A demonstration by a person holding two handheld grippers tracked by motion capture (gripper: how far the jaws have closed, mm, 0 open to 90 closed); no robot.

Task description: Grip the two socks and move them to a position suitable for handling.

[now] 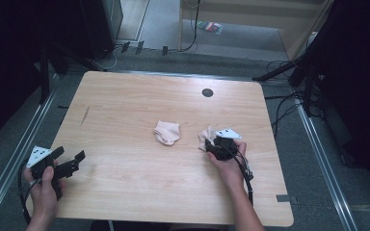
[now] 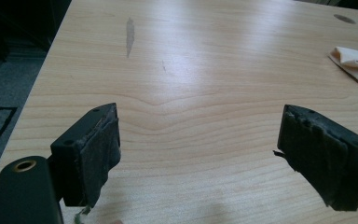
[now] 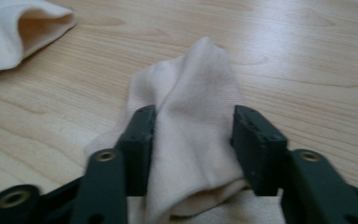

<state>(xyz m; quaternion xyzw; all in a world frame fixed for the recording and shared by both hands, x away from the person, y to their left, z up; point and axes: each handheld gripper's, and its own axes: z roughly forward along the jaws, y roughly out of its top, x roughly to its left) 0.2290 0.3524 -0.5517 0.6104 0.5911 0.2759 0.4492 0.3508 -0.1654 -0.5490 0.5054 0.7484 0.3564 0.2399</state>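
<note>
Soft overhead glare on the table [image 2: 205,56], dark surroundings, slight blur.

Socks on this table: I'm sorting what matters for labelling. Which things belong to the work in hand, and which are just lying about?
In the work:
- right tool, its pads pressing a pale sock
- second pale sock, lying beside it
- left tool, open over bare table

Lying about:
- cables on the floor
- colourful packet on the floor

free: bare table [image 1: 125,192] around left tongs [image 2: 198,140] | obstacle: second sock [image 1: 167,132] — mid-table
</note>
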